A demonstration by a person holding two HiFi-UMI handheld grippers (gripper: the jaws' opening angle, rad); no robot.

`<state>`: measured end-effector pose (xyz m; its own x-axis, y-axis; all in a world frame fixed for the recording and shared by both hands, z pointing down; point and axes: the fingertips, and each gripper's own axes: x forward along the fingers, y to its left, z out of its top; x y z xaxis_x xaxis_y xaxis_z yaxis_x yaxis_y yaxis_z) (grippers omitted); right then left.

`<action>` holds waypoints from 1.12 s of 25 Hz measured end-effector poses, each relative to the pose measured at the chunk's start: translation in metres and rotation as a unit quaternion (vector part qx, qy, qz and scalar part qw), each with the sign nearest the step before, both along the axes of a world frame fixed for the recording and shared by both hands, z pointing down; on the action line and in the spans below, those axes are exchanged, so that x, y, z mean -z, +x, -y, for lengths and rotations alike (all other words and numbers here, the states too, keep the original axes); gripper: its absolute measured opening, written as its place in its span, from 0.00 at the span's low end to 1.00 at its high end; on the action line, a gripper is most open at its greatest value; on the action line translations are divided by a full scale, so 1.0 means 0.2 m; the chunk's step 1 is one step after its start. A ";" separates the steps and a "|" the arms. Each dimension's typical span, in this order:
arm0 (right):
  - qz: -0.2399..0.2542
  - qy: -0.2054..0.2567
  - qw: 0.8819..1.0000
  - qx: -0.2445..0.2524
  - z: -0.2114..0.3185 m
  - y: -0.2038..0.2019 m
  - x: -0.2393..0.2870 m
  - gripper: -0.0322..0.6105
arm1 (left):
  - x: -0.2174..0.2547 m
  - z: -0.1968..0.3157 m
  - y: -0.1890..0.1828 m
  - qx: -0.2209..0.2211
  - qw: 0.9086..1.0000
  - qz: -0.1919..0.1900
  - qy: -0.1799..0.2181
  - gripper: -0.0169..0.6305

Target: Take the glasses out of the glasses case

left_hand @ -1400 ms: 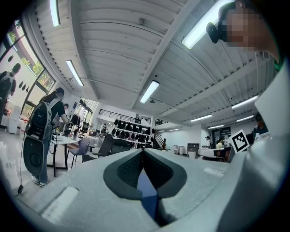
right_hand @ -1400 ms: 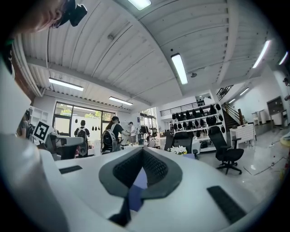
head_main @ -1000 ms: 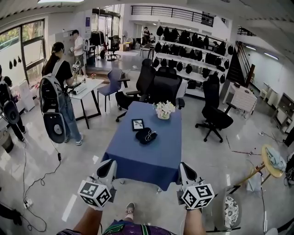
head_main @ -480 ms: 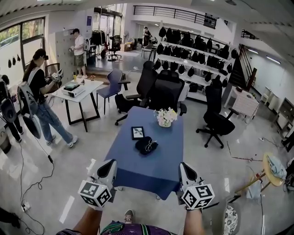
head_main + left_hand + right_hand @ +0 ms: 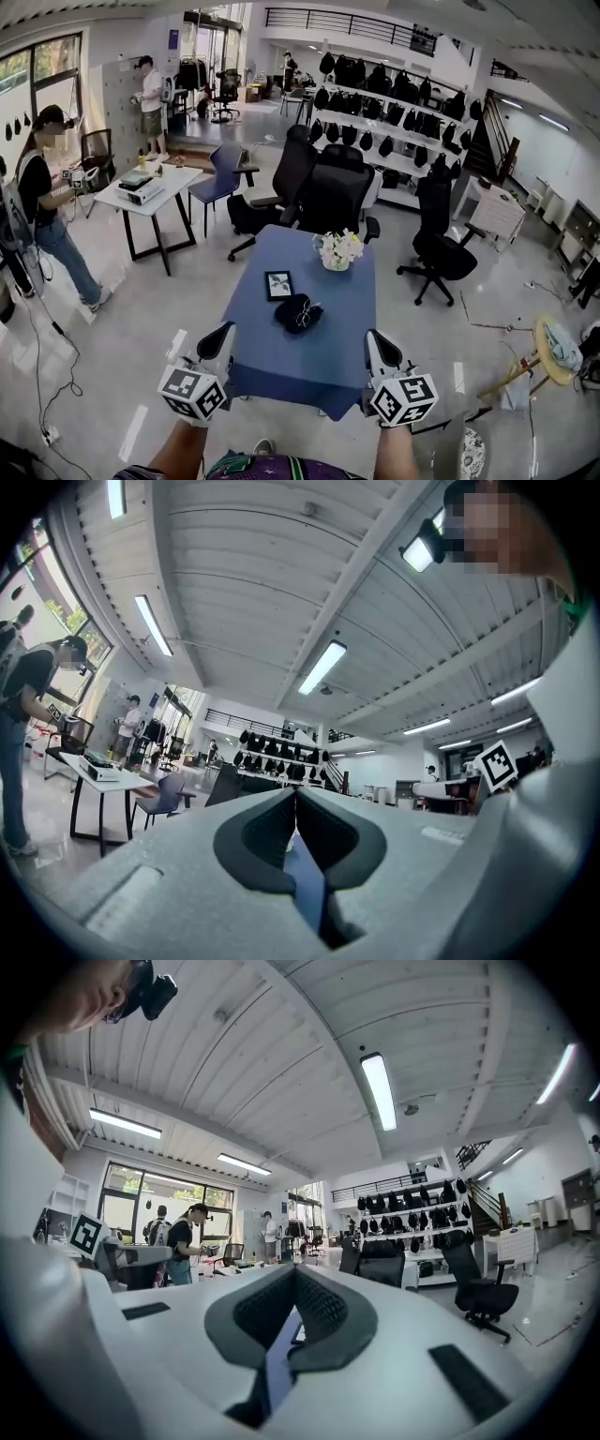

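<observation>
Both tools idle: left gripper (image 5: 218,341) and right gripper (image 5: 382,351) have jaws pressed together with nothing in them, only a sliver of blue showing through each slit. They're held low and side by side, short of the table (image 5: 281,361) near edge, aimed at it; reads as an approach stance, not a grasp. Glasses case (image 5: 294,311) lies mid-table, well apart from both, glasses (image 5: 307,315) apparently on it; too small to tell if it's open. Picture frame (image 5: 278,284) and flowers (image 5: 339,249) sit behind it. Jaws must part before any pick

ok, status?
Left tool and right tool shut, empty, short of the blue table. Dark glasses case untouched. Small framed picture beyond it, not blocking.
</observation>
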<state>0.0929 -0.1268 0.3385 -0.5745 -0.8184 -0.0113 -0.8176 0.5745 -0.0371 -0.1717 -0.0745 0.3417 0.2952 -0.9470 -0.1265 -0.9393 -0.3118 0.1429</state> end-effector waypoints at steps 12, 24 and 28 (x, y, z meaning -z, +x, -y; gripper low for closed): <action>-0.010 -0.001 1.000 -0.024 0.24 -0.20 -0.01 0.05 | -0.03 0.32 -0.19 -0.030 1.000 -0.003 -0.001 0.05; -0.023 -0.002 0.999 -0.030 0.34 -0.33 -0.03 0.05 | -0.09 0.47 -0.27 -0.059 0.998 -0.005 -0.001 0.05; -0.026 -0.005 0.999 -0.032 0.36 -0.34 -0.04 0.05 | -0.10 0.50 -0.27 -0.061 0.998 -0.006 -0.001 0.05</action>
